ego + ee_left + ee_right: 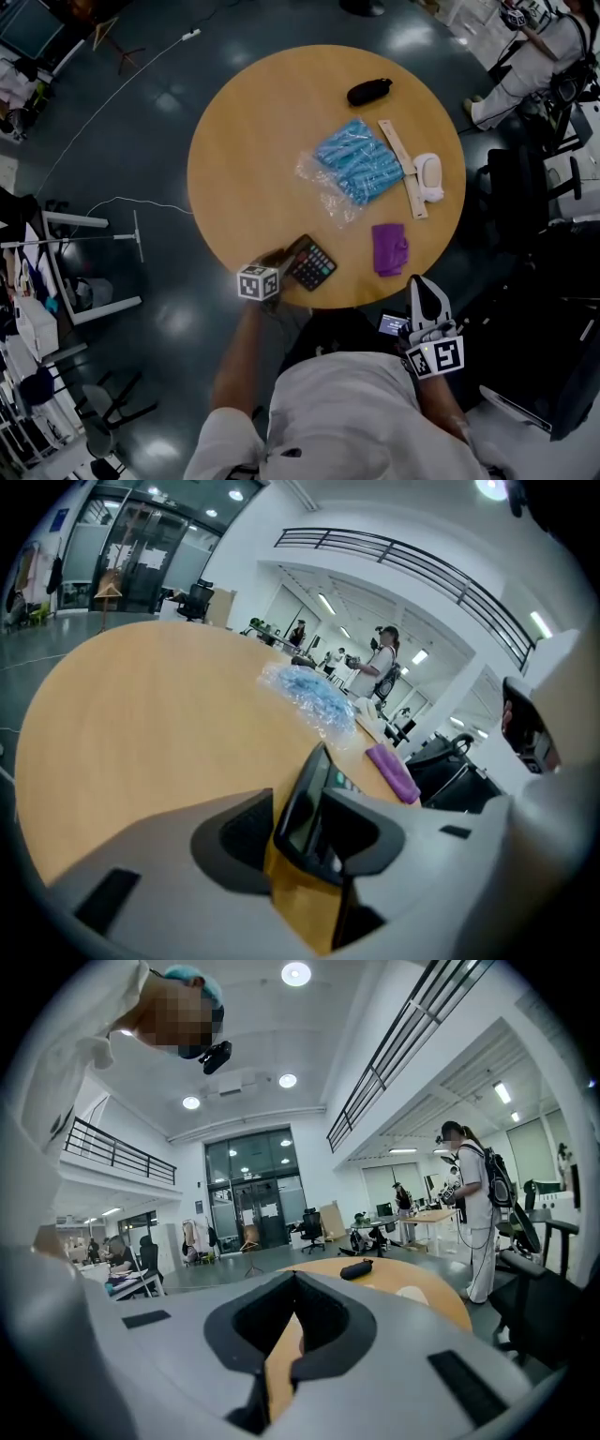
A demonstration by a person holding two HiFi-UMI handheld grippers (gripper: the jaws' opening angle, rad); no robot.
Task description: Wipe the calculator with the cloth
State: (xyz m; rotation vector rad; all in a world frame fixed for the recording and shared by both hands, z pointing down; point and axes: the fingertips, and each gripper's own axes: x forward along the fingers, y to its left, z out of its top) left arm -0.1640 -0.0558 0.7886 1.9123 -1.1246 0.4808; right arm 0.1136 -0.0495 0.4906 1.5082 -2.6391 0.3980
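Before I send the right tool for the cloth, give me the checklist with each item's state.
1. Calculator held by the left tool: ok, its jaws are closed on it and it stands tilted on edge.
2. Right tool empty: ok, nothing sits between its jaws.
3. Right tool open to take the cloth: not ok, its jaws are together.
4. Cloth free to pick: ok, it lies alone on the table right of the calculator, with nothing on it.
5. Right tool over the table: not ok, in the head view it hangs off the near edge by the person's body.
6. Calculator's far end resting on the table: cannot tell.
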